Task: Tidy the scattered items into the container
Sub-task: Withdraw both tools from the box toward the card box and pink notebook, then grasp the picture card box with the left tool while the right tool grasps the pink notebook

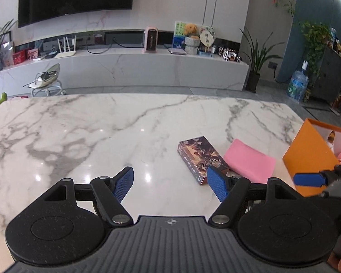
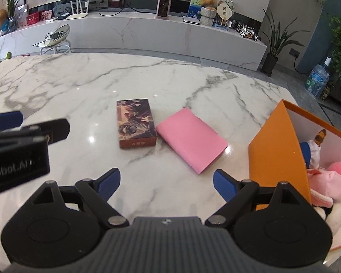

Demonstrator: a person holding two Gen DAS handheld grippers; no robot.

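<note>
Two things are left out on the marble desk (image 2: 79, 86): a printed card box (image 2: 136, 122) and a flat pink packet (image 2: 191, 136), lying side by side and almost touching at one corner. The orange container (image 2: 275, 145) stands open to their right, with soft toys (image 2: 329, 179) already inside.

The card box looks light and stiff, a small rectangular carton with clean edges; I would guess it takes a pinch across its two long sides without giving. The pink packet seems thin and probably softer, lying so flat on the polished stone that it may slide rather than lift; an edge-on grip at its near end looks the safer hold.

The right hand-held gripper (image 2: 167, 182) hovers above the desk with its jaws spread wide and nothing between them; the pink packet lies just ahead of its right finger, the box ahead and slightly left. The left hand-held gripper (image 1: 170, 183) is likewise spread and empty, the card box just beyond its right fingertip.
</note>
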